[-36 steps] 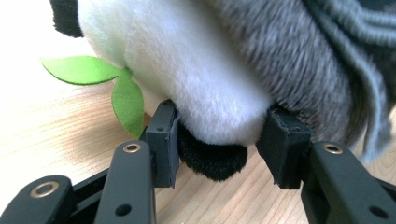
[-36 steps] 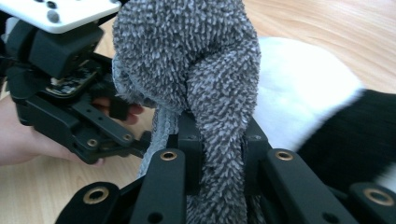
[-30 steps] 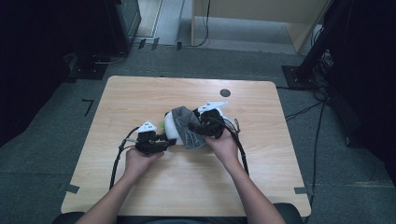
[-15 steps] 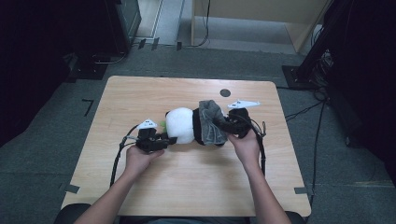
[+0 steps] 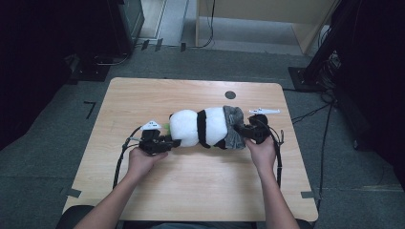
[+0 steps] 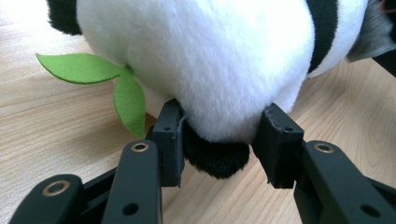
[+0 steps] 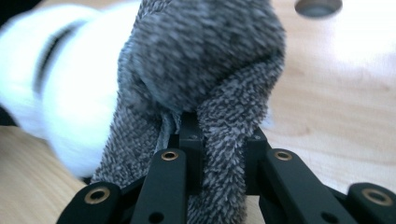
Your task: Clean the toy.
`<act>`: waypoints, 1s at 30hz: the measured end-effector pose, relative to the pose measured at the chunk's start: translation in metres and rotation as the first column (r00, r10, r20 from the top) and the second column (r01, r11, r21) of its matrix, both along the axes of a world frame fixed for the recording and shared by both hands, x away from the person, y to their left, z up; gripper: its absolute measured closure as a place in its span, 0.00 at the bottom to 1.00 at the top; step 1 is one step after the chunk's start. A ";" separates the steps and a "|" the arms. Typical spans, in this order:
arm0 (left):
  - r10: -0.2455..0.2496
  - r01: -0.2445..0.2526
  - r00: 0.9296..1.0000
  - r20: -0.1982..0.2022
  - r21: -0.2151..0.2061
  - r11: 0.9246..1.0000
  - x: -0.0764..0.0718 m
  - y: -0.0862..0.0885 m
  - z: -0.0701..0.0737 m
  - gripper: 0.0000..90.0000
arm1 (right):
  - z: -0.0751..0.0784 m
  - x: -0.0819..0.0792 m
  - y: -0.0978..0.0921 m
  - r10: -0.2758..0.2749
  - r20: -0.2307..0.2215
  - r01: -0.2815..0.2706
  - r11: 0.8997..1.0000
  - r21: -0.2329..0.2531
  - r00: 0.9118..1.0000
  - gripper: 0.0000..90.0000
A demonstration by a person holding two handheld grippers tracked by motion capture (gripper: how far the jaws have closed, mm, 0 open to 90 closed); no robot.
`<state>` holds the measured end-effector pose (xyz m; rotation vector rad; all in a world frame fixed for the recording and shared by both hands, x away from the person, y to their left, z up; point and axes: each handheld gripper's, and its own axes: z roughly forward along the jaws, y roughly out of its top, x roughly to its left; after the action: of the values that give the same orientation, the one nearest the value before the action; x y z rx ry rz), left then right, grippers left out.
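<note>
The left hand-held gripper is clamped on the black-and-white plush panda, white and fluffy with a green felt leaf at its left end. It lies at mid-bench, long axis running between the left and right edges. Its right end sits inside a grey fuzzy sock, whose fabric the right hand-held gripper pinches; a round hole lies behind, toward the far edge.

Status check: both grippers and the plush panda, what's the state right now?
Left gripper shut on black-and-white plush panda, head end. Right gripper shut on grey fuzzy knit garment around panda's other end. Panda lying flat on wooden table; nothing blocking.
</note>
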<state>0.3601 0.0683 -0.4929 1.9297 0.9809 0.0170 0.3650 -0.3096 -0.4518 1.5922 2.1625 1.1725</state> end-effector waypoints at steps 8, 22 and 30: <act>-0.002 0.002 1.000 -0.002 -0.005 1.000 0.001 0.001 0.000 0.63 | -0.014 0.006 -0.009 -0.037 -0.082 0.034 0.999 -0.041 0.996 0.86; -0.007 0.007 1.000 0.000 -0.005 1.000 0.001 0.000 0.002 0.63 | 0.030 -0.007 -0.011 -0.031 0.069 0.029 0.999 0.027 0.997 0.86; -0.005 0.004 1.000 -0.005 -0.011 1.000 0.002 0.001 0.002 0.63 | 0.068 -0.024 0.022 0.077 0.165 -0.085 0.995 0.043 0.983 0.86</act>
<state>0.3620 0.0691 -0.4910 1.9231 0.9781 0.0043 0.3410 -0.2876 -0.3841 1.3844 2.1263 1.3406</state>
